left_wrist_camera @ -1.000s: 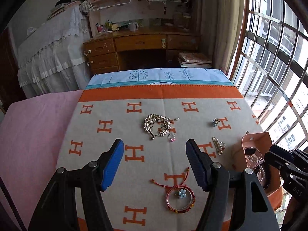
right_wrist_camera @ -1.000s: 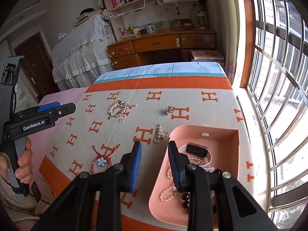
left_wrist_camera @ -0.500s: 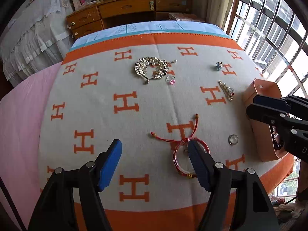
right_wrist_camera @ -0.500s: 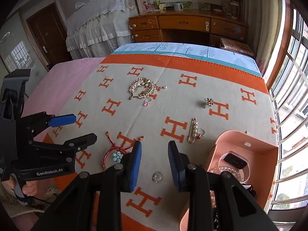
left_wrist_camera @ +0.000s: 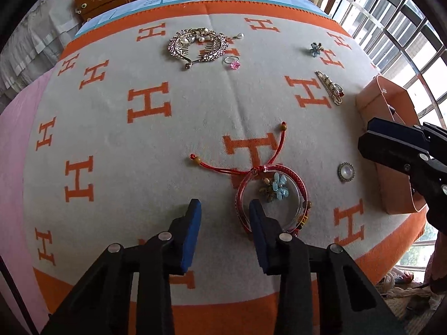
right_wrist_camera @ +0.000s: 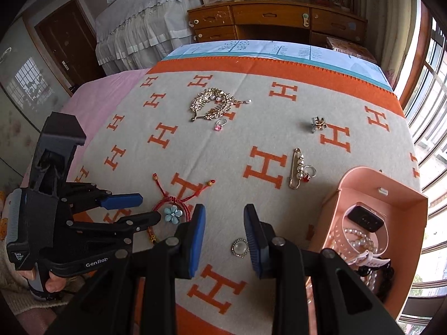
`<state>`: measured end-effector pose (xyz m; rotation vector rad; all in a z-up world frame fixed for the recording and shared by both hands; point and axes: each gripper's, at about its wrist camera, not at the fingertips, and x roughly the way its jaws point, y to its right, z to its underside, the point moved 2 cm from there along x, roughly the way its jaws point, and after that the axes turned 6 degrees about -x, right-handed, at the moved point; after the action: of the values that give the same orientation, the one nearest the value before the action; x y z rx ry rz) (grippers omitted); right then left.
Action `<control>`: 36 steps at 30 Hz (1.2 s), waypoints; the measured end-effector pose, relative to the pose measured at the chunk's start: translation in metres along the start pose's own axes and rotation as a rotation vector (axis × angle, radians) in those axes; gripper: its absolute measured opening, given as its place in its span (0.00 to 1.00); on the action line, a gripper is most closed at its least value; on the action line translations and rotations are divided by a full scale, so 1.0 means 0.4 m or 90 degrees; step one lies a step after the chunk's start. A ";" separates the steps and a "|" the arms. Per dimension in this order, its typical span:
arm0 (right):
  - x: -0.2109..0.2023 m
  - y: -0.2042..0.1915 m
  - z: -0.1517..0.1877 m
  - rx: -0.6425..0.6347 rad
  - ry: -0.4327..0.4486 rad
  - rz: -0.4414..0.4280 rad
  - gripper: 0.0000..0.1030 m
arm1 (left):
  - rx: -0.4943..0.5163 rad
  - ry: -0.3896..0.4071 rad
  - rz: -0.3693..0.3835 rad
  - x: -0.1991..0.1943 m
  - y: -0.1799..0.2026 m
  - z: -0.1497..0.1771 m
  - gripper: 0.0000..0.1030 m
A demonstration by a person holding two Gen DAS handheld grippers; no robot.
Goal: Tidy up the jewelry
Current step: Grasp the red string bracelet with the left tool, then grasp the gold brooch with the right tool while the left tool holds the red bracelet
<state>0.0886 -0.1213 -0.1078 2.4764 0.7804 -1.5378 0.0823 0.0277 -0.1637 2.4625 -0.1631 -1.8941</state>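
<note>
Red cord and clear plastic, only partly showing: seeing the red braided cord bracelet with its clear bangle and blue flower charm [left_wrist_camera: 272, 195] near the front edge of the cream woven blanket with orange H letters [left_wrist_camera: 167, 153], and losing its near-left arc behind the right finger of the left gripper [left_wrist_camera: 225, 206]. Losing more of it from the right wrist, behind the lower finger of that gripper and the left finger of the right gripper [right_wrist_camera: 224, 212]. Catching only a corner of the open peach cardboard box [left_wrist_camera: 371, 103] at the blanket's right edge from the left wrist, the rest being covered by the right gripper or cut by the lens rim. Making out a black-faced, white-strapped watch [right_wrist_camera: 366, 217] and pearl strands [right_wrist_camera: 360, 240] inside it; not making out the dark beads lower down, behind the gripper's arm.

Holding the left gripper moderately spread and pinching nothing, its right finger sitting over the bracelet's rim; not being able to tell whether it is touching. Holding the right gripper spread about as wide, also gripping nothing, its right finger just beside the round silver-rimmed brooch with a pale stone [right_wrist_camera: 239, 248].

Noting, well apart toward the far edge, a gold leaf-shaped hair comb [left_wrist_camera: 197, 46], a pink-stone ring [left_wrist_camera: 233, 62] just beside it and a small flower clip [left_wrist_camera: 315, 48]; nearer the box, a pearl-set gold safety pin [left_wrist_camera: 329, 86].
</note>
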 end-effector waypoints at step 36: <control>0.246 0.013 -0.441 -0.055 -0.061 -0.010 0.28 | -0.133 0.230 -0.002 -0.251 -0.253 -0.323 0.04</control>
<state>0.2669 -0.0263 -0.1101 2.3223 0.8330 -1.5801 0.1882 0.1334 -0.0427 2.5994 0.0459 -1.3529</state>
